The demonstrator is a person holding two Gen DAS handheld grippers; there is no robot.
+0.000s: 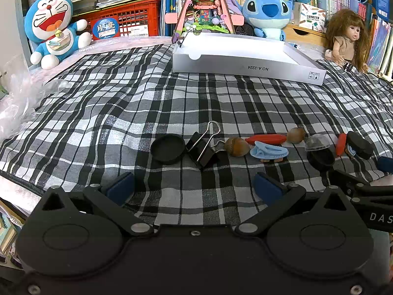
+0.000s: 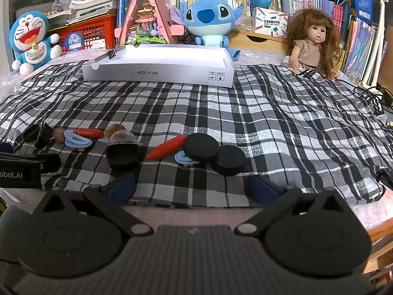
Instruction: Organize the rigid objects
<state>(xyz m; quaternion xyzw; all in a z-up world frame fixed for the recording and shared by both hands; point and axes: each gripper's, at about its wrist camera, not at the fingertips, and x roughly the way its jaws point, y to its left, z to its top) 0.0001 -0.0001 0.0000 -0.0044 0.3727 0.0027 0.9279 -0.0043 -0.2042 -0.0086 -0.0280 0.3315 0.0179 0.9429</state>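
A row of small objects lies on the checked cloth [image 1: 172,98]. In the left wrist view: a black lid [image 1: 167,148], a black binder clip [image 1: 202,147], a brown nut [image 1: 236,146], a blue clip [image 1: 269,152], a red chili [image 1: 266,139] and a domed black container [image 1: 320,151]. My left gripper [image 1: 194,186] stands open just short of the binder clip, holding nothing. In the right wrist view a red chili [image 2: 167,146], two black discs [image 2: 201,146] [image 2: 228,159] and the domed container [image 2: 122,151] lie ahead of my open right gripper [image 2: 194,187].
A shallow white box [image 1: 245,61] [image 2: 159,72] sits at the far side of the cloth. Behind it stand plush toys [image 1: 52,29] [image 2: 208,19], a doll [image 2: 312,44], a red crate [image 1: 137,17] and bookshelves. Crumpled clear plastic [image 1: 17,98] lies at the left.
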